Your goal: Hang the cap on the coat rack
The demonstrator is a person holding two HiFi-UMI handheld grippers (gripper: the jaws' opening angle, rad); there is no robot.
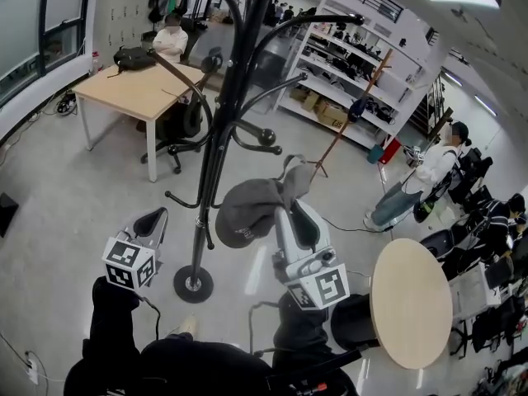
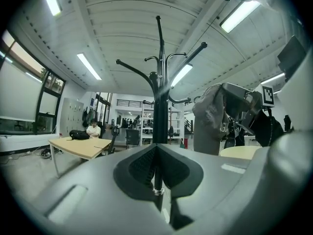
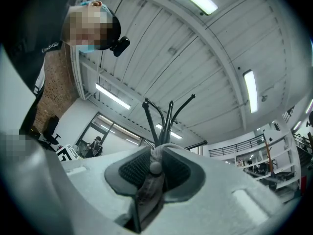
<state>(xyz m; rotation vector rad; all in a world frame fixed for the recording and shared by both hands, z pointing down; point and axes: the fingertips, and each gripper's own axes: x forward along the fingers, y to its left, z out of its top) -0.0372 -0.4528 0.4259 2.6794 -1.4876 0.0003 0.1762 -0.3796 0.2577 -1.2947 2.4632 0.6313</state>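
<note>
Head view: right gripper (image 1: 290,209) holds the grey cap (image 1: 246,211) up just beside the coat rack (image 1: 221,126) pole, on its right and near the lower hooks, on no hook yet. Right gripper view: jaws clamped on a bunched fold of cap fabric (image 3: 150,182), a small round button showing between the pads, rack arms (image 3: 165,115) ahead and above. Left gripper (image 1: 151,223) sits left of the pole, well clear of the cap. Left gripper view: jaws (image 2: 157,164) together, nothing between them. Cap looks light and soft, the crown sagging and creased under the pinch; the brim is probably stiffer. Not fragile and cloth shouldn't slip, but it will flop and swing. Best hold, I'd judge, is the fabric near the back strap loop (image 1: 293,168), so the opening stays free to drop over a hook tip.
</note>
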